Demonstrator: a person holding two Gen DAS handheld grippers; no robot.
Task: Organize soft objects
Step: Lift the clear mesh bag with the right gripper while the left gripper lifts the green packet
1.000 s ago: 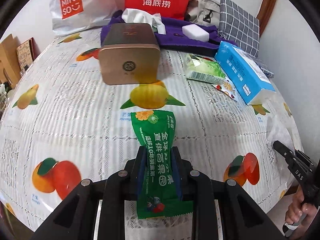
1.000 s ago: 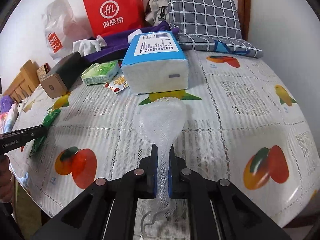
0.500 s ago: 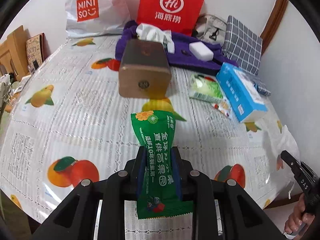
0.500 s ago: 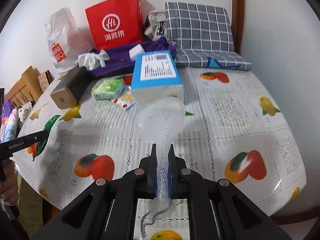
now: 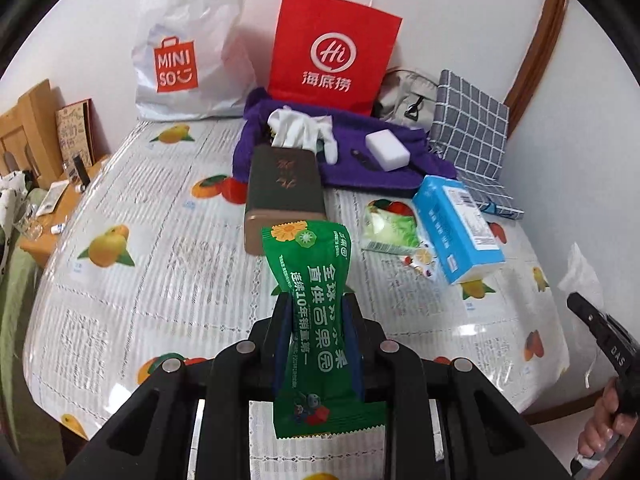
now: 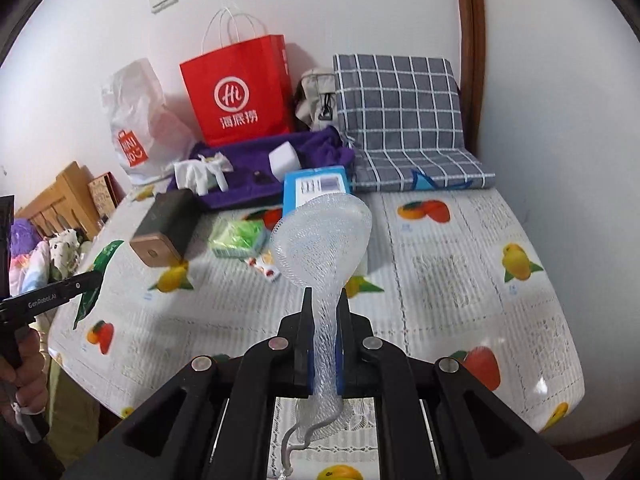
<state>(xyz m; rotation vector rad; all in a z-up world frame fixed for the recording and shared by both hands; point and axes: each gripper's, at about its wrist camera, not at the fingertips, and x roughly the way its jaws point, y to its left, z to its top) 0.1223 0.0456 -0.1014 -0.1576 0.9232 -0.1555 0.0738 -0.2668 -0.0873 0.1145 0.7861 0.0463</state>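
So the left gripper [image 5: 318, 312] is clamped on a green snack packet [image 5: 316, 300], which pokes up past the fingertips and hangs out behind them too, held in the air over the fruit-print table [image 5: 160, 248]. The right gripper [image 6: 323, 312] is pinched tight on a white foam net sleeve [image 6: 322, 240], its wide end ballooning out above the tips. Using the brown box [image 5: 284, 196] as the landmark: the snack packet sits just in front of it in the left view, and the blue tissue pack [image 5: 456, 228] is off to its right.

wrist views, angled down, shared table [image 5: 132, 216]
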